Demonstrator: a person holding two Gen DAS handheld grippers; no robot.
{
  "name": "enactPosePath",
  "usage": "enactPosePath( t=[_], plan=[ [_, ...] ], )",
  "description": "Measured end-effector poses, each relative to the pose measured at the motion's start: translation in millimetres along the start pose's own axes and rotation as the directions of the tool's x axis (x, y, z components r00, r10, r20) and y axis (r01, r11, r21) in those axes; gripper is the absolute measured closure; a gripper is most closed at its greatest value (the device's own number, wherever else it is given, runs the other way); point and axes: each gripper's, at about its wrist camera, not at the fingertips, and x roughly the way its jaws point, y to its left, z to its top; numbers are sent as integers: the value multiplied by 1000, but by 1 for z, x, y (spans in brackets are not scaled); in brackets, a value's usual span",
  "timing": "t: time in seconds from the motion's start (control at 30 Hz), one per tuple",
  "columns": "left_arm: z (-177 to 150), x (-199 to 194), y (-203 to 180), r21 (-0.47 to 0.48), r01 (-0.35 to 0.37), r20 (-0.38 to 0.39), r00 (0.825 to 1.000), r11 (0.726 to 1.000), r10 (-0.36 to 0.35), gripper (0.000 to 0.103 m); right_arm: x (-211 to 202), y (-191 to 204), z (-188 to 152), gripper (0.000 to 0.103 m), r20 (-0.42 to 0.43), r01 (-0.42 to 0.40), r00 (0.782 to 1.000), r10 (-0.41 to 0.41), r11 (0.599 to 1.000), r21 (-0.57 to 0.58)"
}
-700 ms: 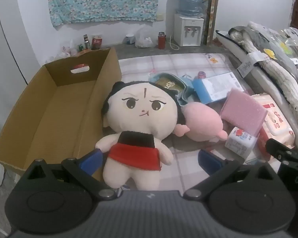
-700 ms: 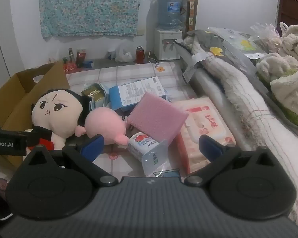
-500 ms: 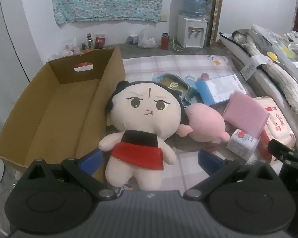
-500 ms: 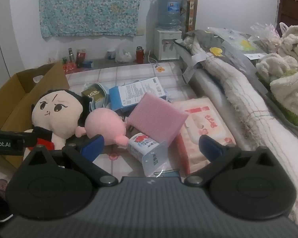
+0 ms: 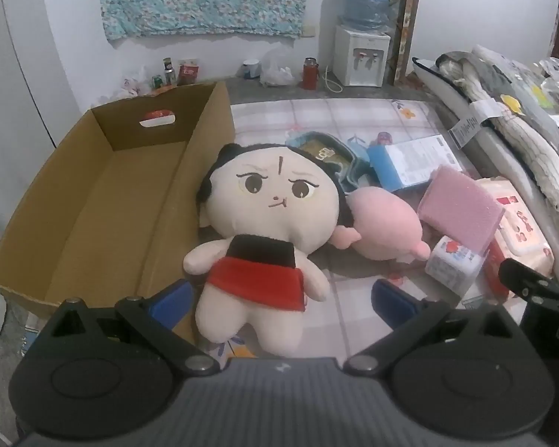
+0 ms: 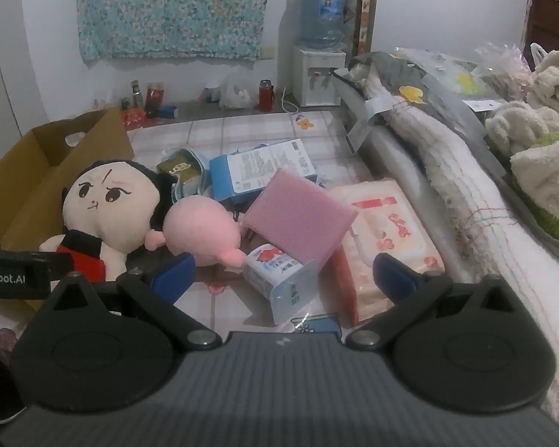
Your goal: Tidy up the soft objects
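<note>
Hovering over the doll (image 5: 275, 223) with my left gripper (image 5: 279, 298), jaws spread to their widest and holding nothing, I judge the pickup comes next. The doll lies face-up just right of the cardboard box (image 5: 93, 205), touching its wall; I should straddle the red-skirted waist, squeeze gently, then lift clear of the wall. I count one doll, one pink plush (image 5: 385, 227) just beyond the doll, and one empty box.

Looking along my right gripper (image 6: 283, 279), equally wide and empty, I count, right of the box, one pink sponge (image 6: 302, 223), one wipes pack (image 6: 391, 234), one small tissue pack (image 6: 275, 268) and one blue carton (image 6: 264, 171).
</note>
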Motion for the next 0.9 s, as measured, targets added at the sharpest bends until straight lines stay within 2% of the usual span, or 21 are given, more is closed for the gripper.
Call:
enactPosePath(
  t=[0.9],
  plan=[
    [0, 1, -1, -5, 3, -5, 1000, 1000, -3, 0, 3, -1, 1, 1, -17, 4, 1000, -3, 1000, 12]
  ],
)
